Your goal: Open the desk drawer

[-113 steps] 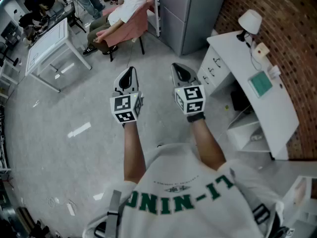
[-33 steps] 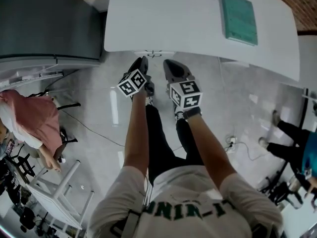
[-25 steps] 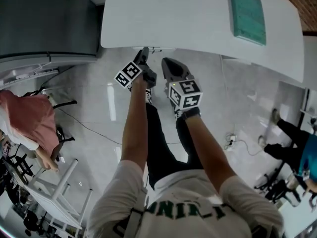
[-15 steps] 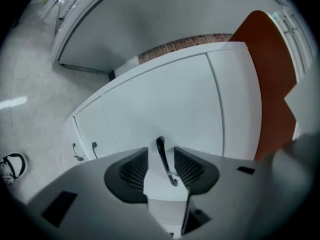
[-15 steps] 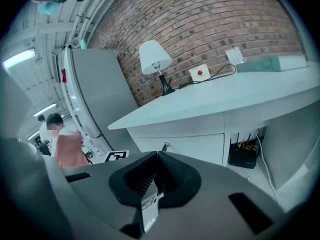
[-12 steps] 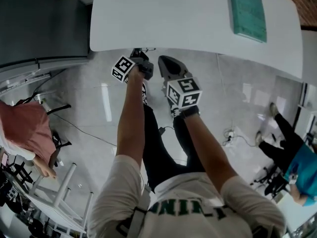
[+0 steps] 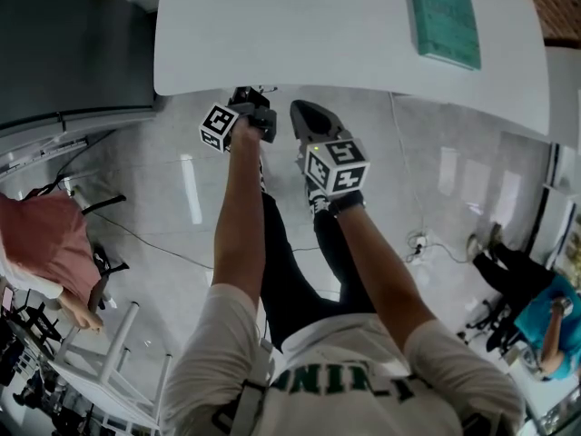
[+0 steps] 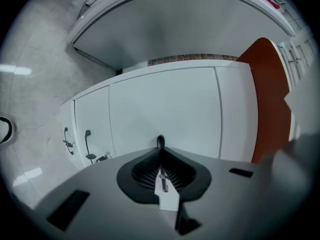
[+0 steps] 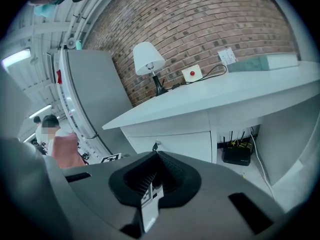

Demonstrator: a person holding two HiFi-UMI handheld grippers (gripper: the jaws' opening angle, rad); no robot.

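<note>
White drawer (image 8: 165, 114), handle (image 8: 160, 141) (dark) in closing left gripper (image 8: 160, 150)

Both bare forearms reach forward. The left tongs (image 7: 247, 96) lie rolled sideways, jaws closing on a small dark drawer handle (image 8: 160, 141) at their tips. The right tongs (image 7: 301, 109) hover just beside, jaws together, empty.
</note>
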